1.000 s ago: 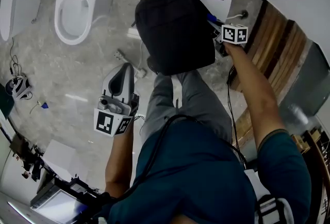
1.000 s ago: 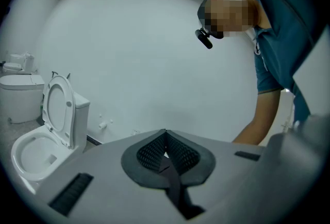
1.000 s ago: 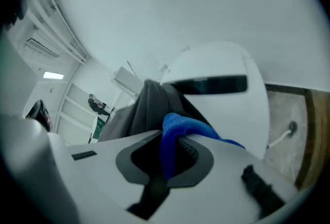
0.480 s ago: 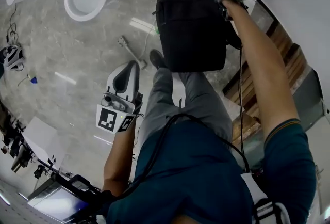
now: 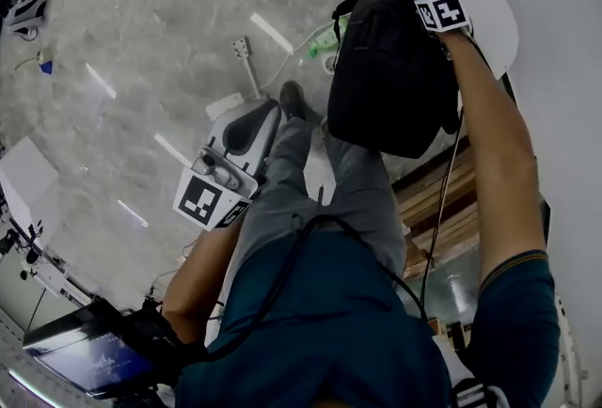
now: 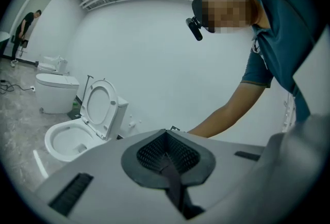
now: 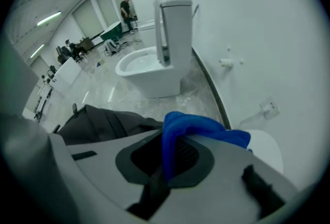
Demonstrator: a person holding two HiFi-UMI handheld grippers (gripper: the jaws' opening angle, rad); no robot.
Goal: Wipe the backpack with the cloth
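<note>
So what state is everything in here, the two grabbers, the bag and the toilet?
Left gripper: jaws shut, nothing between them.
Right gripper: shut on the blue fabric cloth.
Blue fabric cloth: bunched, pinched in those jaws.
Black fabric backpack: up off the floor.
White ceramic toilet: lid up.

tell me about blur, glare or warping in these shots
Head view: dim, with streaks of glare on the floor and a dark, detail-poor backpack. Left gripper view: fisheye bending, black corners, one mosaic patch added. Right gripper view: same fisheye, the blue cloth close and slightly soft.
</note>
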